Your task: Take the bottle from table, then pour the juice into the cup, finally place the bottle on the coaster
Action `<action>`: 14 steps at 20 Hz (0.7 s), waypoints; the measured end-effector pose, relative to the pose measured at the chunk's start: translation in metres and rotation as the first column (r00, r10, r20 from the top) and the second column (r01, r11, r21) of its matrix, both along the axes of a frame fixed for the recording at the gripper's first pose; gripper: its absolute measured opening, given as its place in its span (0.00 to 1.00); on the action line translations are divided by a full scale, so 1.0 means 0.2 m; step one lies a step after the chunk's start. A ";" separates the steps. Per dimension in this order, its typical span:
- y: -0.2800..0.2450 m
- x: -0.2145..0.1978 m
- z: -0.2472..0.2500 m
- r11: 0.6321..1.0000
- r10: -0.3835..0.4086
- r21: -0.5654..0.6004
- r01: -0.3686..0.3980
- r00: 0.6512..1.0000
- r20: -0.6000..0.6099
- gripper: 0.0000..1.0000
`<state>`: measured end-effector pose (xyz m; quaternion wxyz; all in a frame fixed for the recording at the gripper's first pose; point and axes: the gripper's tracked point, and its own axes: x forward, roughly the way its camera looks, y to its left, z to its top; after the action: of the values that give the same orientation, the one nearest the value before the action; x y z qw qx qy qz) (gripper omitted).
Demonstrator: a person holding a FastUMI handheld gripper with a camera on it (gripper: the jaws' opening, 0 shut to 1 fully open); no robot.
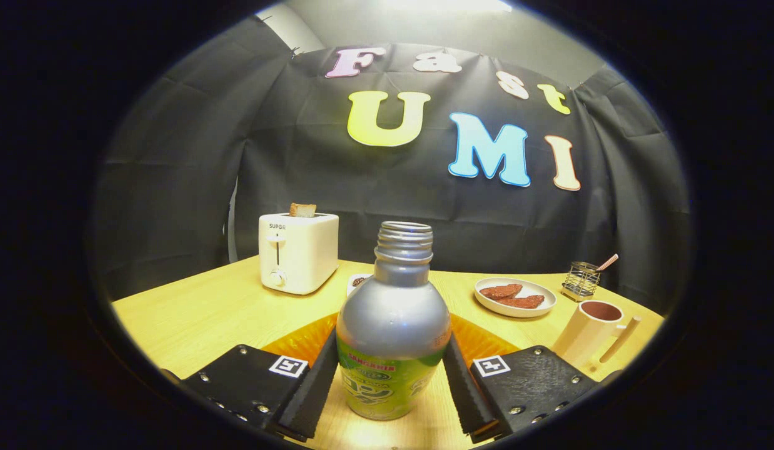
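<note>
**Open bottle, spill risk on lift**

Toaster (pixel 297 252) far left, clear of the path. Hand-held gripper (pixel 392 381) pinches the bottle (pixel 392 331) low on its label, both fingers against its sides, above the counter (pixel 199 319). No cap: any tilt spills early. Orange coaster (pixel 299 340) just behind. Cup (pixel 592 332) near right finger; a swing could knock it.

Tool (pixel 393 381): two broad flat housings, dark matte finish, each bearing one square black-and-white marker tag near its inner corner. Bright round screw heads along the housing edges. Finger pads (pixel 312 390) ribbed.
</note>
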<state>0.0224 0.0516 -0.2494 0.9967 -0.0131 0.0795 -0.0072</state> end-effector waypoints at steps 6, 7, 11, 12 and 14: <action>-0.16 -0.03 0.14 0.995 -0.094 -0.030 0.095 0.995 0.032 0.79; -0.18 -0.03 0.15 0.994 -0.102 -0.035 0.103 0.994 0.032 0.79; -0.24 -0.01 0.21 0.997 -0.068 0.024 0.067 0.998 0.019 0.79; -0.27 -0.01 0.21 0.996 -0.075 0.050 0.074 0.997 0.014 0.79; -0.30 0.00 0.20 0.988 -0.080 0.130 0.078 0.997 0.005 0.79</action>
<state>0.0231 -0.0092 -0.2085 0.9948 0.0546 0.0753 -0.0416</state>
